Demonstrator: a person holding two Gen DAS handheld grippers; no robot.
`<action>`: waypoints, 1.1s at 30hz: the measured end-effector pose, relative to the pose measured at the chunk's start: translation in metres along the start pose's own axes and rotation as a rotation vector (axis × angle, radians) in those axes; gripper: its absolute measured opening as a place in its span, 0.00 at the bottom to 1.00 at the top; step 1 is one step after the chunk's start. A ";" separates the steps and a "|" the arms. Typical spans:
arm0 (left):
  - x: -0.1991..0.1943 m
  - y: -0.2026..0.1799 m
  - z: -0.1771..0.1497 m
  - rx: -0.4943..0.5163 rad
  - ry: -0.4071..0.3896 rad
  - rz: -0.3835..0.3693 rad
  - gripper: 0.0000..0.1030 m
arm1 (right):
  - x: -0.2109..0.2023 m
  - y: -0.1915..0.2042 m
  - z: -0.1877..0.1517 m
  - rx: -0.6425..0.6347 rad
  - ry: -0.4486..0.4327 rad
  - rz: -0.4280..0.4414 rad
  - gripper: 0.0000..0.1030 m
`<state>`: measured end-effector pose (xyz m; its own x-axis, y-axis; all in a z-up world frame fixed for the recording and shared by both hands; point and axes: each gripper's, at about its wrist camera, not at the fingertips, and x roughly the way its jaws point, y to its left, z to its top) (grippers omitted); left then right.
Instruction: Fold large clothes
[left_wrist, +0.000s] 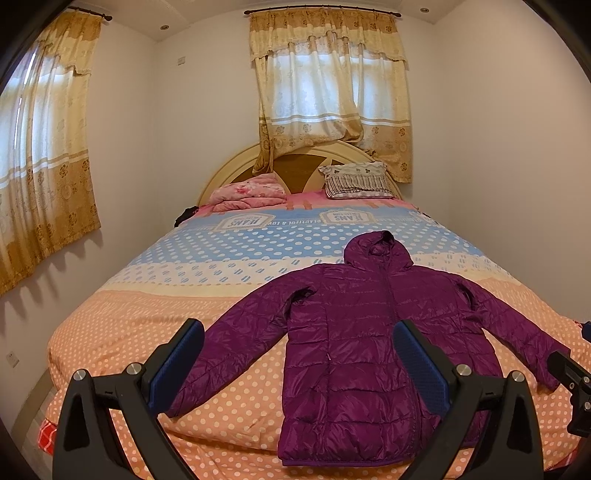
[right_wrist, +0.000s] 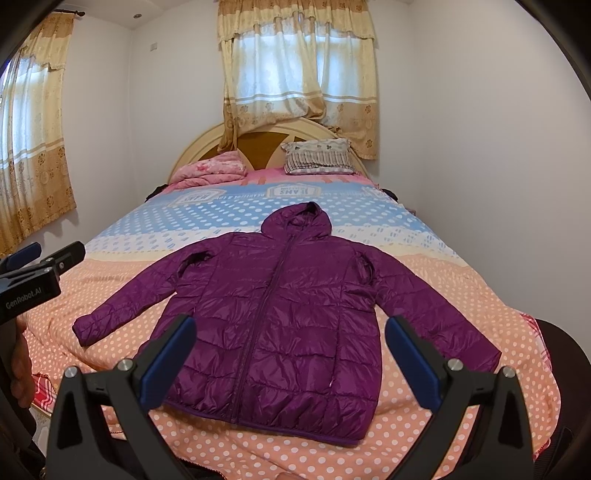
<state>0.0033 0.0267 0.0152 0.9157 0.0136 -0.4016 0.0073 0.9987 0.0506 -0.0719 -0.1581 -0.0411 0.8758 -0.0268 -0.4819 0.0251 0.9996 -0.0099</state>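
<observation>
A purple hooded puffer jacket (left_wrist: 354, 332) (right_wrist: 280, 306) lies flat and zipped on the bed, hood toward the headboard, both sleeves spread out to the sides. My left gripper (left_wrist: 299, 332) hovers open above the jacket's lower left part, holding nothing. My right gripper (right_wrist: 291, 328) is open too, above the jacket's lower middle, apart from the fabric. The left gripper (right_wrist: 37, 254) shows at the left edge of the right wrist view, held by a hand (right_wrist: 16, 354). The right gripper's body (left_wrist: 570, 373) shows at the right edge of the left wrist view.
The bed (left_wrist: 129, 332) has a dotted peach, cream and blue cover. A folded pink quilt (left_wrist: 247, 192) and a striped pillow (left_wrist: 356, 181) lie by the headboard (left_wrist: 229, 166). Curtained windows (left_wrist: 332, 85) are behind and on the left wall. A wall runs close along the bed's right side.
</observation>
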 end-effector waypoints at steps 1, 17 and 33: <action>0.000 0.000 0.000 -0.001 0.000 0.000 0.99 | 0.000 0.001 0.000 0.000 0.001 0.000 1.00; 0.001 0.003 0.000 -0.006 -0.001 0.002 0.99 | 0.002 0.003 -0.002 -0.002 0.005 0.005 1.00; 0.001 0.004 0.000 -0.011 0.002 0.003 0.99 | 0.002 0.004 -0.004 0.001 0.010 0.006 1.00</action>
<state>0.0046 0.0305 0.0153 0.9149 0.0171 -0.4032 -0.0003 0.9991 0.0418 -0.0719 -0.1543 -0.0454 0.8711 -0.0204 -0.4906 0.0202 0.9998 -0.0056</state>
